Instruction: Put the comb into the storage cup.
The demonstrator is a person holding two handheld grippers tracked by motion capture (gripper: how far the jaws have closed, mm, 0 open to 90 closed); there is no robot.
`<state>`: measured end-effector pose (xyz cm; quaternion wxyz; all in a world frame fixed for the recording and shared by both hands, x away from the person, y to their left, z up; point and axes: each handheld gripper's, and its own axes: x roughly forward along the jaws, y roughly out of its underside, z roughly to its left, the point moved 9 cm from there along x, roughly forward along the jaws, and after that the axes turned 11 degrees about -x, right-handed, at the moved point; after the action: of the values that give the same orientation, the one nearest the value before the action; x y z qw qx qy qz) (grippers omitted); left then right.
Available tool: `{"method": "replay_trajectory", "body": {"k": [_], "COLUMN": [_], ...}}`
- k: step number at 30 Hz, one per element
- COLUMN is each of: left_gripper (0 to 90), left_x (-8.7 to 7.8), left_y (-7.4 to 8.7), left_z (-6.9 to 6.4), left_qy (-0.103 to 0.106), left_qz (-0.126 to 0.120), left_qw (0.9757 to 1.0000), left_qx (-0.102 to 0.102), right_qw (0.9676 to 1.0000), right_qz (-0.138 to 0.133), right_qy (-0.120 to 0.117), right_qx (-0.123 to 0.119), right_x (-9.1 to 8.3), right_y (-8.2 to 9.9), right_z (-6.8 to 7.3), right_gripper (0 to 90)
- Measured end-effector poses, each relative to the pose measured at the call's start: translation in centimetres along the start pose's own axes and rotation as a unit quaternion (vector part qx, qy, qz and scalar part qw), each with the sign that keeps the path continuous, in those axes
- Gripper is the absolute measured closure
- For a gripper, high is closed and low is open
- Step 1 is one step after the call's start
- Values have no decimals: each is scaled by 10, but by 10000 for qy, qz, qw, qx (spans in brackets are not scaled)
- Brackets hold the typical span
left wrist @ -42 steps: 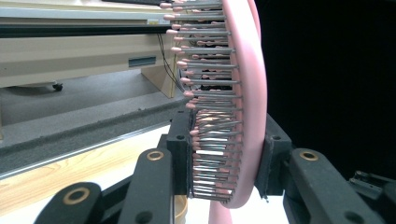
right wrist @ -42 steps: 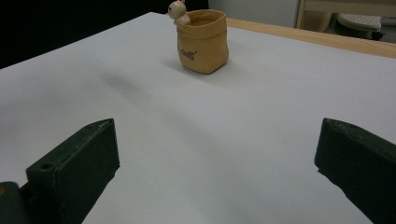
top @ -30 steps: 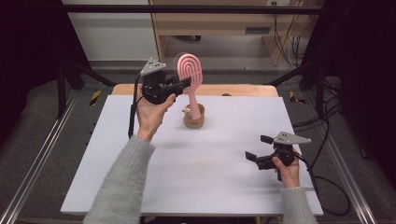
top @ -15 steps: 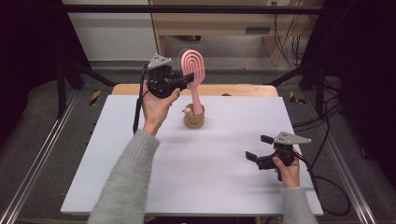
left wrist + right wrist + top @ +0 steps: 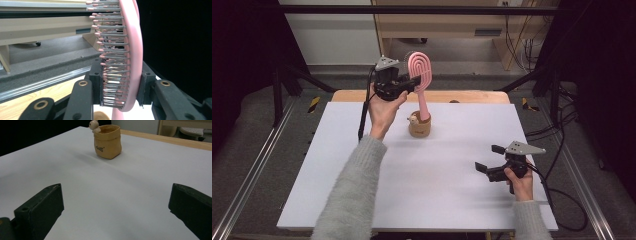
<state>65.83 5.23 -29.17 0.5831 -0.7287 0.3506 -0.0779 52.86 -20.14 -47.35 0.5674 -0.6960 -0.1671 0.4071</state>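
Left tool (image 5: pixel 410 83) pinches one pink hairbrush (image 5: pixel 420 80) above one pot (image 5: pixel 419 127); right tool (image 5: pixel 488 159) spread.

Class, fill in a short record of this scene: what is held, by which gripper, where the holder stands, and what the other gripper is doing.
held thing: pink hairbrush, upright, handle tip at the holder's mouth
holding gripper: left gripper, jaws shut on the brush head
holder: small tan pot with a little figure on its rim, standing on the white table
other gripper: right gripper, jaws open, nothing between them, low over the table
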Motion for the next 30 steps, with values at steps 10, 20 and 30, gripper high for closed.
{"method": "replay_trajectory", "body": {"k": [10,20,30], "left_gripper": [640,640,640], "left_x": [14,22,34], "left_y": [5,6,11], "left_z": [9,18,23], "left_qy": [-135,-216,-307], "left_qz": [80,80,142], "left_qw": [9999,9997,9994], "left_qx": [26,20,82], "right_qw": [10000,10000,10000], "right_qz": [10,7,12], "right_qy": [-5,0,-7], "right_qx": [-1,-5,4], "right_x": [-1,0,0], "right_y": [0,0,0], "right_z": [0,0,0], "right_gripper": [3,3,3]}}
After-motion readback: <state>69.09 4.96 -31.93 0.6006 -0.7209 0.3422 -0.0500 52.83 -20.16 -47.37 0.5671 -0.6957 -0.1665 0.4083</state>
